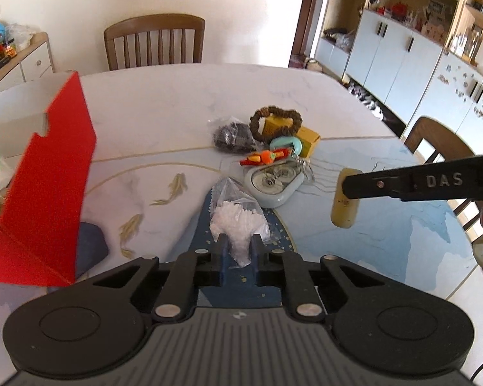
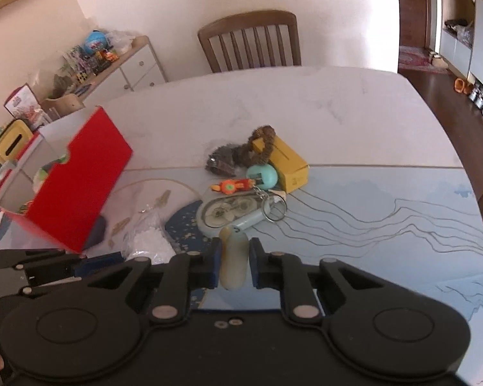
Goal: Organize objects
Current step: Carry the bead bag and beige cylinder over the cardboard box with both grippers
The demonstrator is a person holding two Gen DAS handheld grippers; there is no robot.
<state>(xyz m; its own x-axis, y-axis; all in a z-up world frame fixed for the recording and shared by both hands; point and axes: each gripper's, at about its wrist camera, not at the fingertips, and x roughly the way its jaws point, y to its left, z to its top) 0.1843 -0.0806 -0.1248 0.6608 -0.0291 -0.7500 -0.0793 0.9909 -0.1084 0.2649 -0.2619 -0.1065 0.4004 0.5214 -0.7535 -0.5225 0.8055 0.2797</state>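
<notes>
My left gripper (image 1: pixel 239 241) is shut on the lower end of a clear plastic bag of white bits (image 1: pixel 238 215), just above the patterned table (image 1: pixel 151 109). My right gripper (image 2: pixel 235 244) is shut on a pale beige oblong piece (image 2: pixel 235 257), which the left wrist view shows hanging at the right (image 1: pixel 344 212). An open red box (image 1: pixel 48 186) with things inside stands on the left. Between the grippers and the far edge lies a pile: a brown bead bracelet (image 1: pixel 275 124), a yellow carton (image 1: pixel 309 140), a dark bag (image 1: pixel 233 135), a teal oval (image 1: pixel 286 146), an orange toy (image 1: pixel 264 157) and a pale blue case (image 1: pixel 273 186).
A wooden chair (image 1: pixel 154 41) stands at the table's far side and another chair (image 1: pixel 438 141) at its right edge. A low drawer cabinet (image 2: pixel 132 64) loaded with toys is at the back left. White cupboards (image 1: pixel 396 54) line the right wall.
</notes>
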